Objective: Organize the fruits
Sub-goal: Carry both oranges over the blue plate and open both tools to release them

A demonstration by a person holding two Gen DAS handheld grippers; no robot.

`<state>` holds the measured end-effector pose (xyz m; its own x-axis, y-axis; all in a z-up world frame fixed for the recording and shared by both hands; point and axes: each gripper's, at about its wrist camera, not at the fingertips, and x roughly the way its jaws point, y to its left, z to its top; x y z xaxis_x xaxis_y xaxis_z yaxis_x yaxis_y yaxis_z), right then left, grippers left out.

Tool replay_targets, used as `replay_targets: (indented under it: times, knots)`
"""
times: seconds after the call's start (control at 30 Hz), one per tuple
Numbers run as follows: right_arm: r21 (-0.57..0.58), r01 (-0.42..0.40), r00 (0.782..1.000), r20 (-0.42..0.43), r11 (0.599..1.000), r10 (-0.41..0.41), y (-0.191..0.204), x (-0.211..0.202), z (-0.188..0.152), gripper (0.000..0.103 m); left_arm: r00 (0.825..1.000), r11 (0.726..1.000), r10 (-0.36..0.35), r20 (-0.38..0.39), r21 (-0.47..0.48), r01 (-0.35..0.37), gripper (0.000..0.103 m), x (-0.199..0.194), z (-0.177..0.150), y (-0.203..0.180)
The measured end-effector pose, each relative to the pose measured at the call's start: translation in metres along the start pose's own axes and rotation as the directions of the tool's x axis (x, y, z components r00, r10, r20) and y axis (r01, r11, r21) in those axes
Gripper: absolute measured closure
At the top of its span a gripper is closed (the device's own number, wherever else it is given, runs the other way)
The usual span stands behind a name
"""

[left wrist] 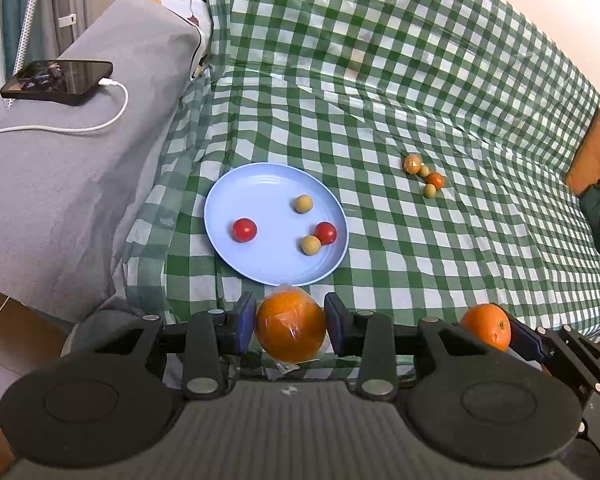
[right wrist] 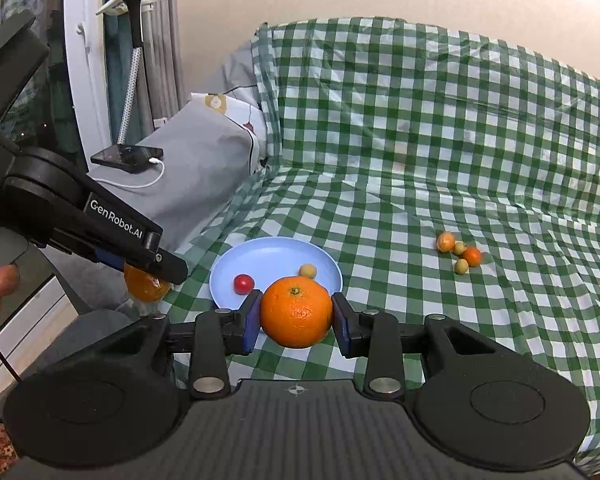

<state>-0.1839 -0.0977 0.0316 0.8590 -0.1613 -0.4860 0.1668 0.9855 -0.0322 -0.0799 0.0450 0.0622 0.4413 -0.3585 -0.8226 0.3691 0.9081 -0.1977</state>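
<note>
The left gripper (left wrist: 291, 326) is seen with its fingers clamped on a plastic-wrapped orange (left wrist: 290, 330), held just short of the near rim of the blue plate (left wrist: 260, 184). The right gripper (right wrist: 296, 318) is clamped on a bare orange (right wrist: 296, 312), likewise held at the near edge of the plate. Two red tomatoes (left wrist: 244, 230) and two small yellowish fruits (left wrist: 303, 204) are noted lying on the plate. A cluster of four small fruits (left wrist: 425, 176) is observed on the green checked cloth (left wrist: 380, 80), well apart from the plate. A phone (left wrist: 56, 81) with a white cable is recorded on the grey cushion (left wrist: 80, 160).
</note>
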Motion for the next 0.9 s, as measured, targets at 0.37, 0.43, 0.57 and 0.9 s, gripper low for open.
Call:
replay_targets:
  times: [0.37, 0.43, 0.57, 0.9]
  knots:
    - [-0.021, 0.019, 0.998, -0.054, 1.0, -0.02, 0.004, 0.045, 0.013, 0.065, 1.0, 1.0, 0.014, 0.004, -0.001, -0.014, 0.062, 0.036, 0.035, 0.017]
    - [-0.018, 0.013, 0.997, -0.07, 1.0, -0.014, 0.004, 0.057, 0.017, 0.065, 1.0, 1.0, 0.026, 0.004, 0.01, -0.026, 0.062, 0.045, 0.042, 0.019]
    - [-0.025, 0.011, 0.996, -0.092, 1.0, -0.013, 0.002, 0.079, 0.023, 0.065, 0.999, 0.999, 0.041, -0.007, 0.028, -0.04, 0.062, 0.067, 0.054, 0.021]
    - [-0.007, 0.012, 0.989, -0.144, 1.0, -0.013, -0.003, 0.136, 0.03, 0.065, 0.996, 0.995, 0.08, -0.04, 0.058, -0.078, 0.062, 0.123, 0.079, 0.022]
